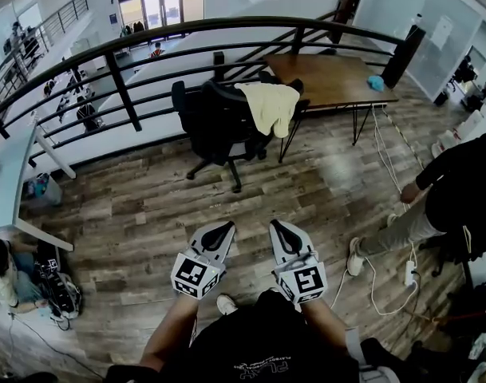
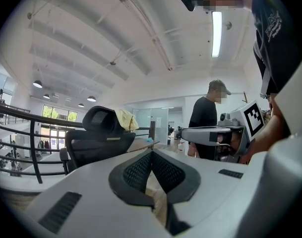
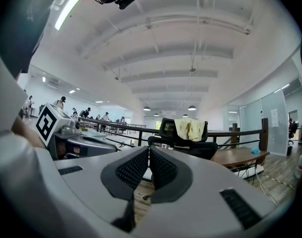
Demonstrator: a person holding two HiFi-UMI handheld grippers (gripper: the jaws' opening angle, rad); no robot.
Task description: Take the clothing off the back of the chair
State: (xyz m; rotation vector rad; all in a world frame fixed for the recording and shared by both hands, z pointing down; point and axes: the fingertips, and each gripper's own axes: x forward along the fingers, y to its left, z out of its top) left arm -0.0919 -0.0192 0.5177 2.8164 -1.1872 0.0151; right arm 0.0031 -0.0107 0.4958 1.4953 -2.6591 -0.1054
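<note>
We hold the left gripper (image 1: 219, 231) and the right gripper (image 1: 284, 230) side by side above the wooden floor (image 1: 147, 206), and both point toward the black chair (image 1: 215, 126). The fingers of each one are pressed together, with nothing between them. The pale yellow clothing (image 1: 272, 106) hangs over the chair's back, well apart from both grippers, just beside the brown counter (image 1: 330, 78) and near the curved railing (image 1: 131, 46).

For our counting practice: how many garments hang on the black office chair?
1: a pale yellow garment draped over the back of the chair, by the wooden table. Another beneath it could be hidden.
</note>
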